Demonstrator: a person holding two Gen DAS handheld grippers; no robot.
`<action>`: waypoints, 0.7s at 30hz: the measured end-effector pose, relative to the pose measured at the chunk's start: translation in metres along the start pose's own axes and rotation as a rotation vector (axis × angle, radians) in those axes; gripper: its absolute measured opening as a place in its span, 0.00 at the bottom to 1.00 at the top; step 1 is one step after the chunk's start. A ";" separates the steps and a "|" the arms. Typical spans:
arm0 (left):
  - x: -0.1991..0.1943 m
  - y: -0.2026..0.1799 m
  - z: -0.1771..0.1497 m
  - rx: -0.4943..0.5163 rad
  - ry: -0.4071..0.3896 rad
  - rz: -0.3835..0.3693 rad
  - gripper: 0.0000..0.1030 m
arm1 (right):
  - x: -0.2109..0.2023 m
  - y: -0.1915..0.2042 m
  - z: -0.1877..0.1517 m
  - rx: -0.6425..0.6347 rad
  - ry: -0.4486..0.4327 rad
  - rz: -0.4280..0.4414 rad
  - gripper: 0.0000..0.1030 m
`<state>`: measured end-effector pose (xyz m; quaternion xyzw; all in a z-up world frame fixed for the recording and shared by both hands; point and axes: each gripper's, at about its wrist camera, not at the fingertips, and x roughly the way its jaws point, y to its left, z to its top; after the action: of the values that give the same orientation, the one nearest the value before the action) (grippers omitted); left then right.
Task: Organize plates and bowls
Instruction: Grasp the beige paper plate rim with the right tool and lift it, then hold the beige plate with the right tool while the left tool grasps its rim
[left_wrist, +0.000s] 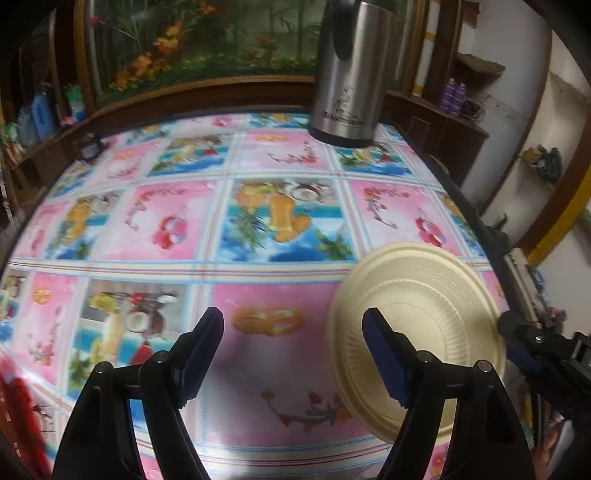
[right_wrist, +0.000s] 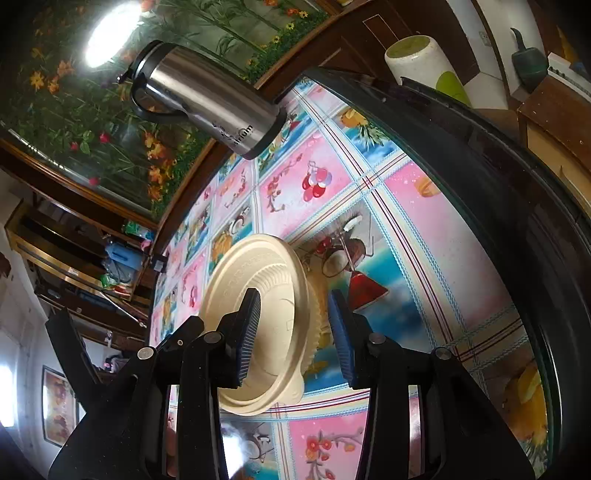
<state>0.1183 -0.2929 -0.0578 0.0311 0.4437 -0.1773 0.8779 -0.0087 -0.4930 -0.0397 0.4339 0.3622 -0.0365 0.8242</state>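
A stack of cream paper plates lies on the patterned tablecloth at the right of the left wrist view. My left gripper is open and empty above the cloth, its right finger in front of the plates' left edge. In the right wrist view the cream plates sit between and just beyond my right gripper's blue pads; the jaws stand apart around the plates' rim without closing on it. The right gripper also shows in the left wrist view at the plates' right edge.
A steel thermos jug stands at the table's far edge, also in the right wrist view. A flower mural and wooden shelves lie behind. The table's dark rim runs on the right. Something red sits at the near left.
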 end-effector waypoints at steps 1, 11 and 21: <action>0.002 0.000 -0.001 -0.001 0.010 -0.019 0.76 | 0.001 0.000 0.000 0.000 0.002 -0.002 0.36; 0.012 -0.001 -0.007 -0.004 0.075 -0.068 0.76 | 0.008 -0.001 -0.002 -0.001 0.020 -0.025 0.36; 0.021 -0.004 -0.011 0.019 0.121 -0.061 0.76 | 0.014 0.001 -0.004 -0.009 0.042 -0.038 0.36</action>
<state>0.1200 -0.2999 -0.0805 0.0367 0.4951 -0.2059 0.8433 0.0001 -0.4856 -0.0492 0.4238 0.3880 -0.0414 0.8174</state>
